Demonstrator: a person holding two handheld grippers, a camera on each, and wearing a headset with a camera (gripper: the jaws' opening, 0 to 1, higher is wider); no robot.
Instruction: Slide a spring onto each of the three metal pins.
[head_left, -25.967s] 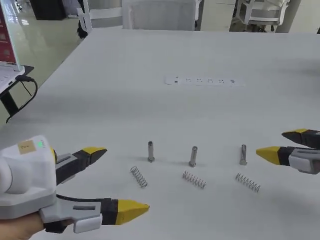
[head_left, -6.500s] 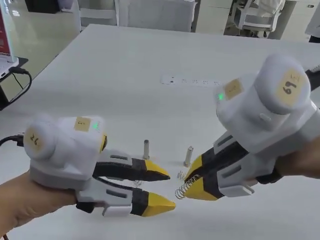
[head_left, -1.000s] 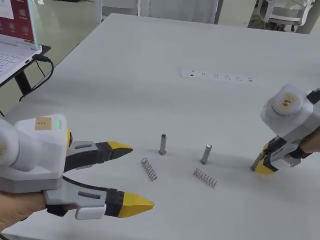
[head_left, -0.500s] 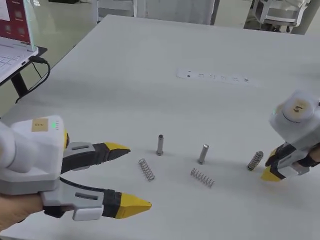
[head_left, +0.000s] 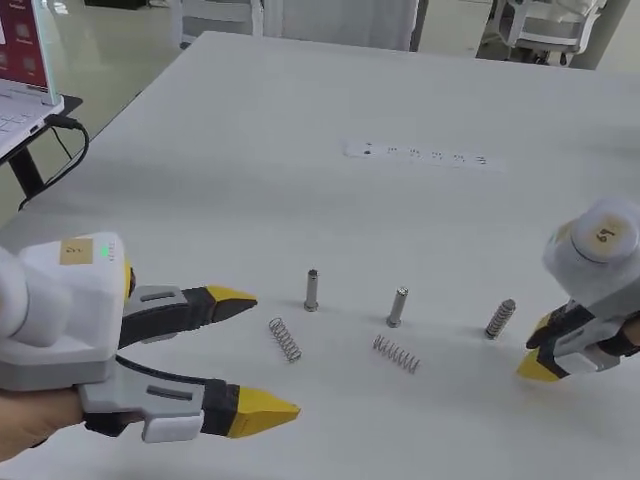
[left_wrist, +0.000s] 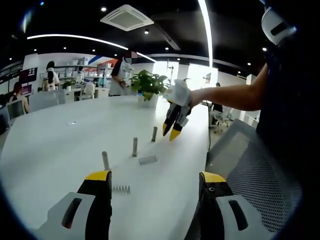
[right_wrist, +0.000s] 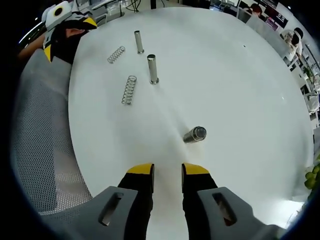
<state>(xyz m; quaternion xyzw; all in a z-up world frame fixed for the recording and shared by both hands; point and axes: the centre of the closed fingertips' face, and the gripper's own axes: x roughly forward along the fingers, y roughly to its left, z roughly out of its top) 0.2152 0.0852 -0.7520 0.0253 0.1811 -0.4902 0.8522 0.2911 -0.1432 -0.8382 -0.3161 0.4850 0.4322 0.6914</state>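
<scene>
A grey coiled metal spring (head_left: 500, 318) sits around the rightmost short steel pin (head_left: 507, 304). The yellow-tipped right gripper (head_left: 537, 368), at four o'clock from it, has jaws slightly parted, empty. The left gripper (head_left: 265, 352) is spread wide.

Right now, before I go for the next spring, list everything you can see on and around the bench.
table: one, white, underneath everything
pins: three, silver, upright in a row; left pin, middle pin, right pin
fitted spring: one, silver, around the right pin
loose springs: two, silver, lying flat; one in front of the left pin, one in front of the middle pin
power strip: one, white, far middle of the table
laptop: one, open, off the table's left edge
cable: one, black, beside the laptop
plant: one, green, past the table's end
left gripper: black and yellow jaws wide open, empty
right gripper: jaws slightly apart, empty, beside the right pin
</scene>
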